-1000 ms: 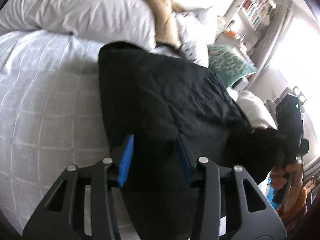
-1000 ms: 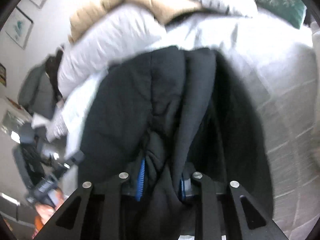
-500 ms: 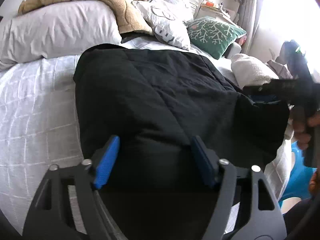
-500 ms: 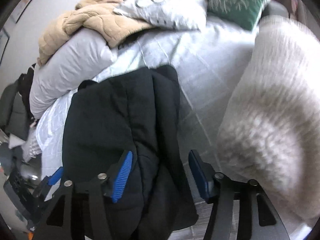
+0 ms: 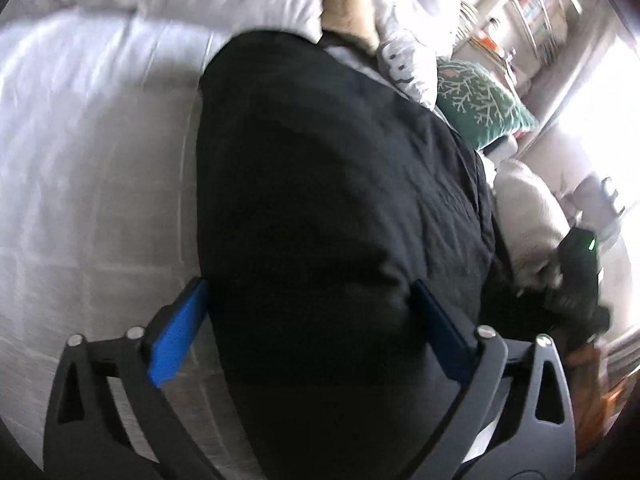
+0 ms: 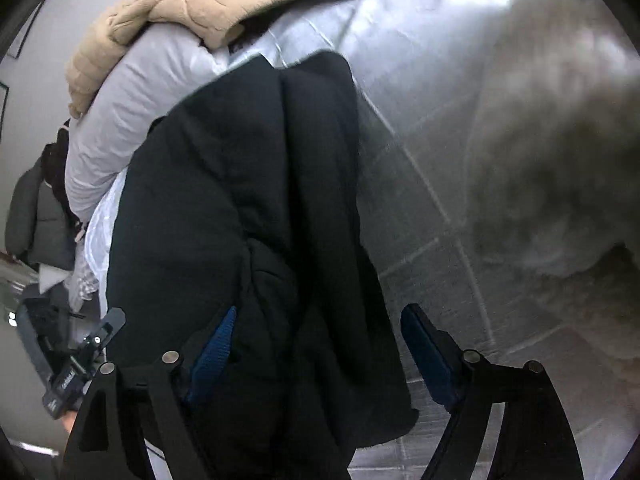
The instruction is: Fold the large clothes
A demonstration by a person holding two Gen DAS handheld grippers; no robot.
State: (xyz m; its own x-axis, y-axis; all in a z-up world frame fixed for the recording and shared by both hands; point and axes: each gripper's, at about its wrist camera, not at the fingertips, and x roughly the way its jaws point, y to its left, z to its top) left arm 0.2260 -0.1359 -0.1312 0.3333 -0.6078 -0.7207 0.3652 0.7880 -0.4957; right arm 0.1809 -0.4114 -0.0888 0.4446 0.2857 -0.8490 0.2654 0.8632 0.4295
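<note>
While folded thick, the black coat (image 5: 328, 216) covers the bed (image 5: 92, 152).

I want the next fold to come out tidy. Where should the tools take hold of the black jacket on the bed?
Probably at the near hem of the black jacket, coming in low from the bed's foot. That edge faces both open tools, left tool and right tool, each already straddling the fabric; the thick folded ridge looks too bulky to pinch.

Black garment (image 5: 328, 208) lies between the left gripper's (image 5: 308, 328) blue pads (image 5: 176, 340). Left of it is a white bedspread (image 5: 92, 168) with a pale grid; ahead right, a green cushion (image 5: 480, 108) with white branching and a tan blanket (image 6: 160, 12).
</note>
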